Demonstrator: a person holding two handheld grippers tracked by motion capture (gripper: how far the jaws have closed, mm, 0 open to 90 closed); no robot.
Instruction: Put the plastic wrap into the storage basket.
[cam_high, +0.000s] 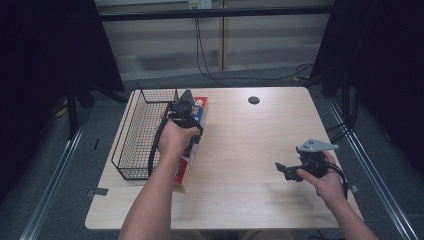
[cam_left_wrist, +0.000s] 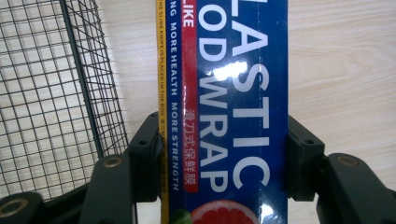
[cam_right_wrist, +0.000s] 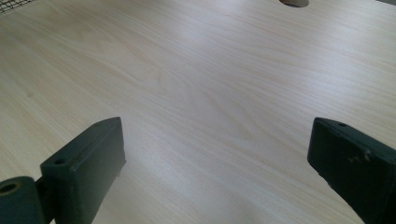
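Blue plastic wrap box (cam_left_wrist: 229, 116) clamped between left gripper (cam_left_wrist: 224, 154) fingers (cam_left_wrist: 147, 154).

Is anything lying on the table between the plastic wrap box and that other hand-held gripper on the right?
No. In the high view, only bare table lies between the plastic wrap box and the right hand-held gripper.

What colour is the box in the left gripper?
Mostly blue, with white lettering and a yellow edge strip; the box shows best in the left gripper view.

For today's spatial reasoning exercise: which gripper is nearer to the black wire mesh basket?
Left. The left gripper is clamped on the long blue plastic wrap box, right beside the black wire mesh basket. The right gripper is far across the table, jaws open over bare wood.
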